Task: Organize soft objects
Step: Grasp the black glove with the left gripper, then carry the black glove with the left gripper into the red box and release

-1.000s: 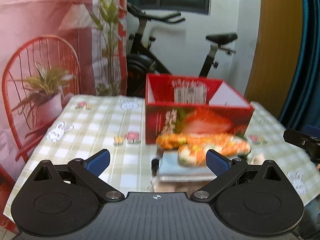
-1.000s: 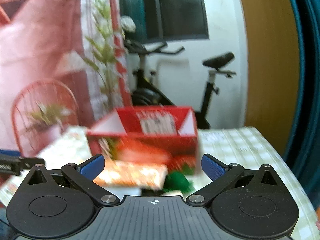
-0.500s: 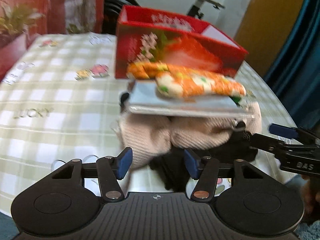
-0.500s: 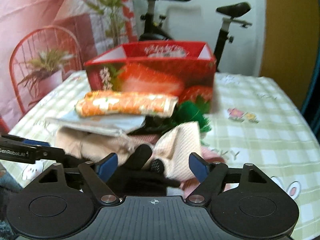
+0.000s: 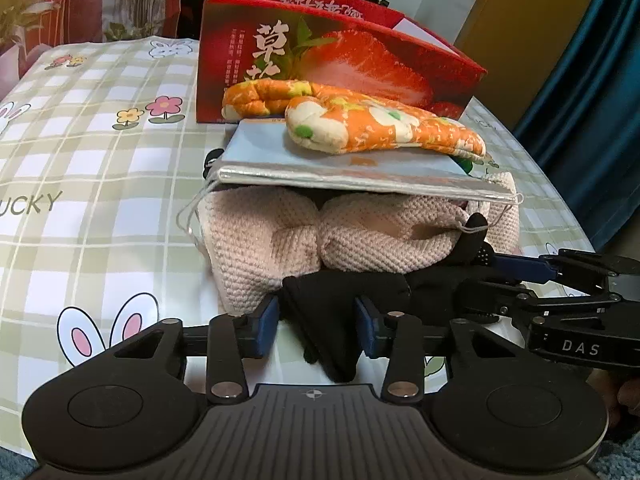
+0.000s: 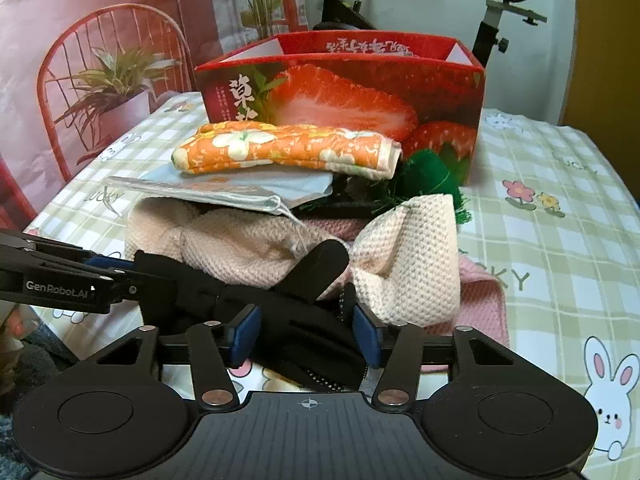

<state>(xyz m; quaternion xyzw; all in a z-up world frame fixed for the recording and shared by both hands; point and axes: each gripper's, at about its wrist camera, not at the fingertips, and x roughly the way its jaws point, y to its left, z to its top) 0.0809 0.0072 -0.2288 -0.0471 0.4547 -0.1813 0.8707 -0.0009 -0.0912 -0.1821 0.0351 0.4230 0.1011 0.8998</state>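
Both grippers pinch the black fabric at the pile's near edge.

The left gripper point(image 5: 316, 326) and right gripper point(image 6: 306, 330) each clamp the black garment point(image 5: 340, 300), seemingly to pull it free; knitted cream pieces point(image 5: 280, 236), a silver pouch point(image 5: 340, 168) and an orange mitt point(image 5: 380, 124) weigh on it, before the strawberry box point(image 5: 340, 60).
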